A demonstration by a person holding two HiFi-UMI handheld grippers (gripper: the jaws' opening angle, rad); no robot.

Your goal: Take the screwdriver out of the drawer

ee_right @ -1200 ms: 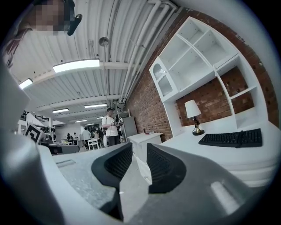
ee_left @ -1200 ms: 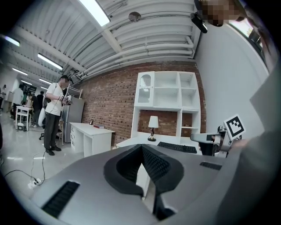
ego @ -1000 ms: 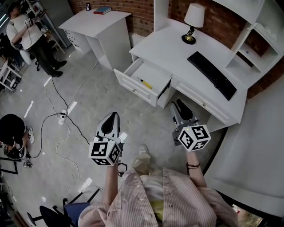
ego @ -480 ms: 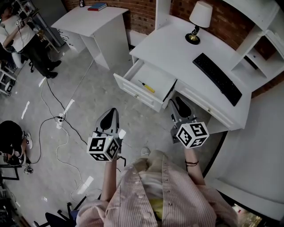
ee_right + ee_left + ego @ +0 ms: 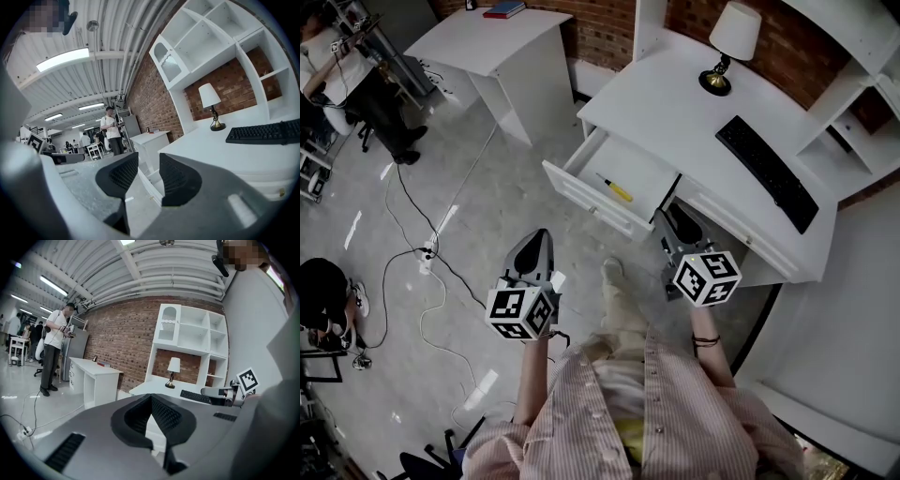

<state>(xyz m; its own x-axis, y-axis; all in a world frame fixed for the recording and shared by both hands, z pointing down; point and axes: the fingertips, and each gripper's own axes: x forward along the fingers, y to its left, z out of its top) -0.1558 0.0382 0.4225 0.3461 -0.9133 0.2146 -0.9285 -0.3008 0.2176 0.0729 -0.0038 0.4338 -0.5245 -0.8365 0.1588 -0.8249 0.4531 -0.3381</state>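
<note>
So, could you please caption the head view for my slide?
Left gripper and right gripper, its fingers opening empty, hover before the open drawer holding a screwdriver.

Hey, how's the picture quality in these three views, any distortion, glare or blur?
Head view: evenly lit and sharp, screwdriver plain in the drawer. Left gripper view: heavy fisheye, black corners. Right gripper view: same fisheye bends the shelves; ceiling light glares.

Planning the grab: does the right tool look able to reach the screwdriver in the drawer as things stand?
Probably yes. The drawer stands open, the screwdriver lies uncovered inside, and the right tool, jaws opening and empty, is beside the drawer with nothing in the way.
</note>
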